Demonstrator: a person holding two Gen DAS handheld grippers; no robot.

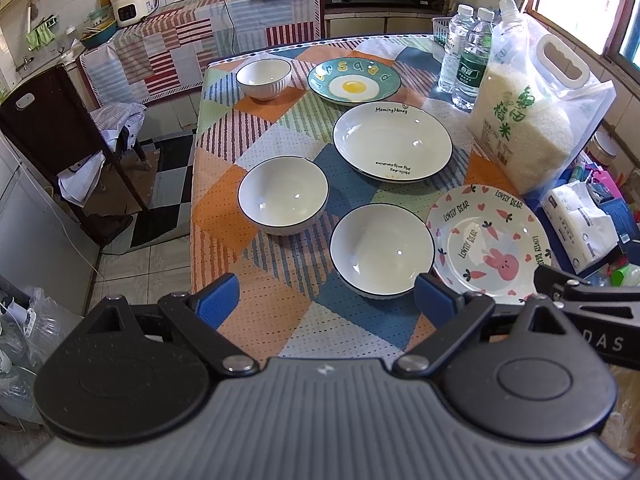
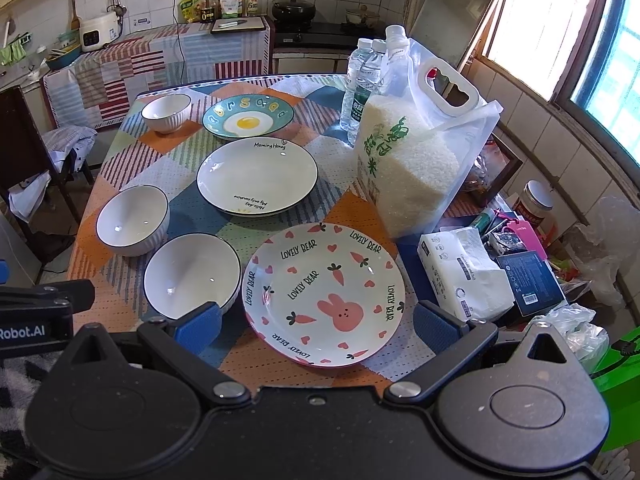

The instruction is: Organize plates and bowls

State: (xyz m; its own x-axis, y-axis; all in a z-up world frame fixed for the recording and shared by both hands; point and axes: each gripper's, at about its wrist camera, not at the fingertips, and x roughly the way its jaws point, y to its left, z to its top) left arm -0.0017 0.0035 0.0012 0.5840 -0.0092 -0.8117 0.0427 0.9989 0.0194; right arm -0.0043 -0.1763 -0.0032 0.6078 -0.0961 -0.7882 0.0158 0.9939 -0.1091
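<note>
Both tools spread wide, empty, hovering at the near bench (image 1: 280,320) edge: left tool (image 1: 326,300) aimed at the nearest bowl (image 1: 382,249), right tool (image 2: 318,326) over the bunny plate (image 2: 324,294). Nothing stacked yet. Relative to the Morning Honey plate (image 1: 393,141): egg plate (image 1: 354,80) and small bowl (image 1: 264,78) behind, second bowl (image 1: 283,196) left, bunny plate near-right. Rice bag (image 1: 528,120) just right, likely limiting stacking room. Probably nest bowls, stack plates.

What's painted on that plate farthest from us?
A fried egg on teal, ringed with yellow letters; clearest in the right wrist view.
</note>
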